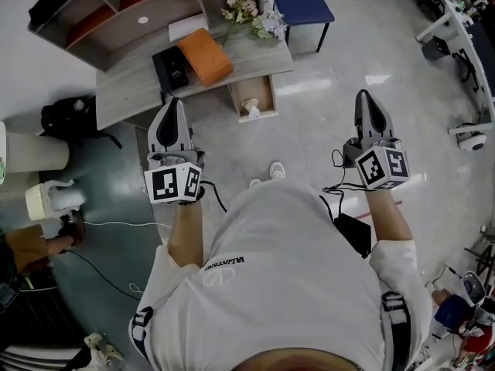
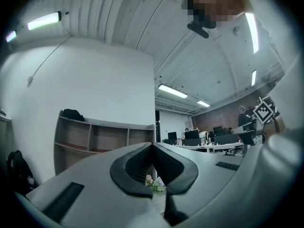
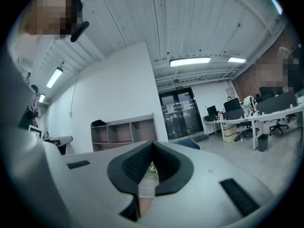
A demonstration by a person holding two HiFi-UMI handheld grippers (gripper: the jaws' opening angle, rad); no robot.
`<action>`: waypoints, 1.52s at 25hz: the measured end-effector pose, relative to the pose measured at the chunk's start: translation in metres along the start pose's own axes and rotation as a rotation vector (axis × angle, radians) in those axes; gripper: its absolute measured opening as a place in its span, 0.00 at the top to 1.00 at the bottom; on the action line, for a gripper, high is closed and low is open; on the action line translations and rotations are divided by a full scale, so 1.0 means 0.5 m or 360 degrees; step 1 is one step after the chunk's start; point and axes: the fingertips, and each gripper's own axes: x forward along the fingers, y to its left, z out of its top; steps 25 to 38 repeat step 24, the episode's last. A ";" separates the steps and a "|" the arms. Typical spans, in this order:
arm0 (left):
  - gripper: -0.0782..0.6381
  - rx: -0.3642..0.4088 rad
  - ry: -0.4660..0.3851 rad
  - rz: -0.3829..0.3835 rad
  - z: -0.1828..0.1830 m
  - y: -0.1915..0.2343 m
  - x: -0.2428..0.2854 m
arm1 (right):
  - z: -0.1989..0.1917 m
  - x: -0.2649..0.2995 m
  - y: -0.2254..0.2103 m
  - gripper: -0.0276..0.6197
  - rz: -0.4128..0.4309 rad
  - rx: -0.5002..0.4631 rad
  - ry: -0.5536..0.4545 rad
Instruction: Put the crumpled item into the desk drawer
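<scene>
While the left tool and the right tool are held clenched and empty, a pale crumpled item is seen lying inside the open desk drawer.
Both tools are kept well apart from the worktop. The item is judged light, soft and easily squashed, and would best be pinched gently at a raised fold.

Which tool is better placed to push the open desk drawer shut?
Left, probably: in the head view the left tool lies nearer the drawer than the right tool. Both are shut and empty. A white item lies in the drawer.
</scene>
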 end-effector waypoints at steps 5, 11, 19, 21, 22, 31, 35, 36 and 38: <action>0.89 0.0001 0.0019 -0.0018 -0.011 -0.011 0.005 | -0.014 -0.001 0.000 0.96 0.0004 0.0015 0.0011; 0.89 0.0008 0.0028 -0.0027 -0.020 -0.026 0.010 | -0.024 0.004 0.001 0.96 0.0026 0.0014 0.0026; 0.89 -0.0008 0.0039 -0.0001 -0.032 -0.024 0.008 | -0.029 0.003 -0.007 0.96 0.0027 0.0033 0.0035; 0.89 -0.0014 0.0039 0.0000 -0.035 -0.025 0.007 | -0.030 0.003 -0.009 0.96 0.0026 0.0038 0.0031; 0.89 -0.0017 0.0038 0.0000 -0.037 -0.026 0.008 | -0.031 0.003 -0.009 0.96 0.0025 0.0040 0.0029; 0.89 -0.0023 0.0036 -0.0001 -0.040 -0.029 0.009 | -0.034 0.004 -0.011 0.96 0.0026 0.0040 0.0026; 0.89 -0.0023 0.0036 -0.0001 -0.040 -0.029 0.009 | -0.034 0.004 -0.011 0.96 0.0026 0.0040 0.0026; 0.89 -0.0023 0.0036 -0.0001 -0.040 -0.029 0.009 | -0.034 0.004 -0.011 0.96 0.0026 0.0040 0.0026; 0.89 -0.0023 0.0036 -0.0001 -0.040 -0.029 0.009 | -0.034 0.004 -0.011 0.96 0.0026 0.0040 0.0026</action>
